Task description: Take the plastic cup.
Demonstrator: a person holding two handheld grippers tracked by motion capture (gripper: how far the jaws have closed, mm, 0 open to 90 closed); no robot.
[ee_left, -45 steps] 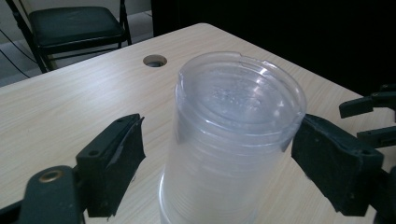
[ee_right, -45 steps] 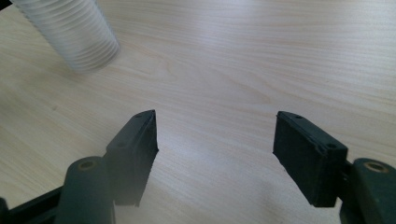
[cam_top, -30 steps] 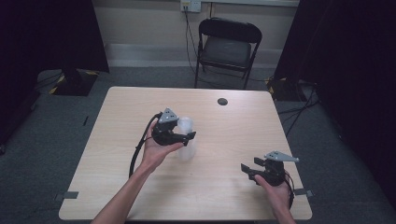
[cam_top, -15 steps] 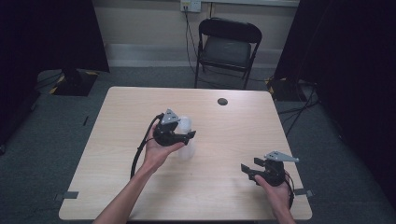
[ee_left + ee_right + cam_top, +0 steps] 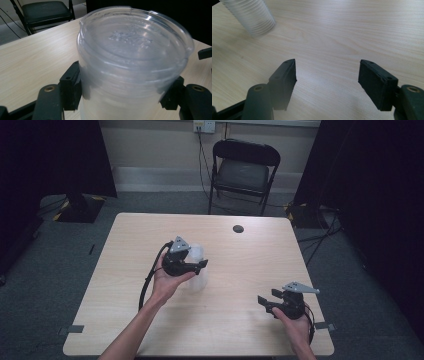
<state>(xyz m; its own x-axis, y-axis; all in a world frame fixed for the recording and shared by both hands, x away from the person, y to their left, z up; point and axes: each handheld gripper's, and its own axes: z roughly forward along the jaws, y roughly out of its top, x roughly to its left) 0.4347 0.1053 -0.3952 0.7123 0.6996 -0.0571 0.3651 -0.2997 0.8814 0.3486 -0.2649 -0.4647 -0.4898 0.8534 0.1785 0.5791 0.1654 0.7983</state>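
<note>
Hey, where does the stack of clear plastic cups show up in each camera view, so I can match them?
High view: stack of clear plastic cups at table centre, in the left gripper.
Left gripper view: stack large in the middle, between the black jaws.
Right gripper view: its ribbed side at top left.
Shared landmark: the light wooden table.

Near the wooden table's [image 5: 125, 320] middle, the left gripper [image 5: 192, 265] clasps a clear cup stack [image 5: 199, 270]; the right gripper [image 5: 267, 301] sits gaping near that table's right front corner.

Dim room, soft shadows (foreground blurred)
</note>
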